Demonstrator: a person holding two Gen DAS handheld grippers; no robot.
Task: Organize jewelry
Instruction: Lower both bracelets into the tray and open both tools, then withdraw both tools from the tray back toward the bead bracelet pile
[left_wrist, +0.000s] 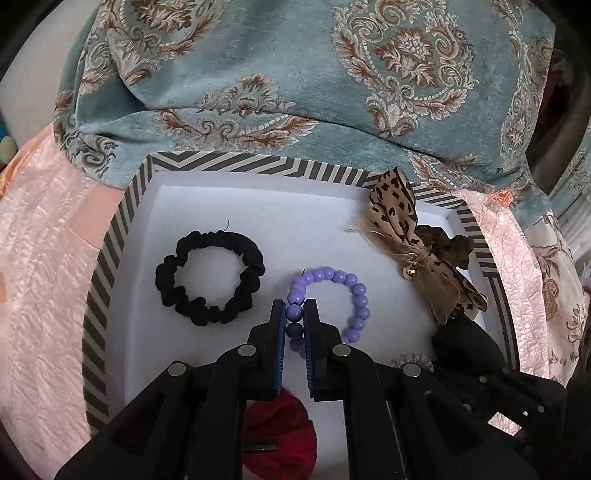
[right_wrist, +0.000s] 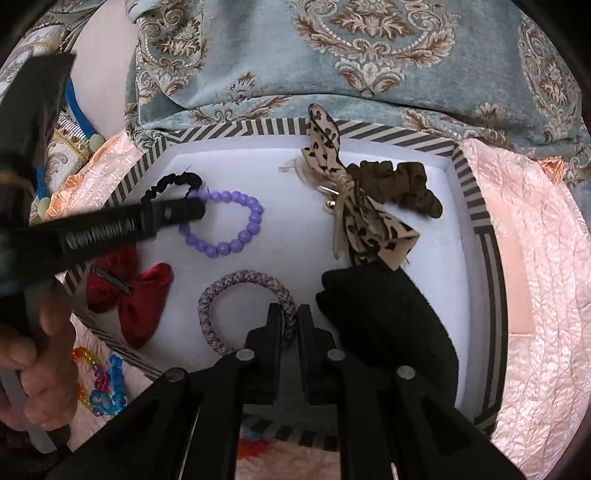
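A striped-rim box (left_wrist: 110, 236) with a white floor holds the jewelry. My left gripper (left_wrist: 294, 312) is shut on the purple bead bracelet (left_wrist: 354, 291), which lies on the box floor; it also shows in the right wrist view (right_wrist: 236, 221). A black scrunchie (left_wrist: 210, 273) lies left of it. My right gripper (right_wrist: 290, 314) is shut on a grey-pink braided hair tie (right_wrist: 236, 280) on the box floor (right_wrist: 295, 236). The left gripper (right_wrist: 192, 210) reaches in from the left in the right wrist view.
A leopard-print bow with a brown scrunchie (right_wrist: 369, 192), a black cloth piece (right_wrist: 391, 321) and a red bow clip (right_wrist: 129, 291) also lie in the box. Colourful plastic beads (right_wrist: 103, 384) lie outside on the pink quilt (right_wrist: 535, 258). A blue patterned cushion (left_wrist: 295, 74) rises behind.
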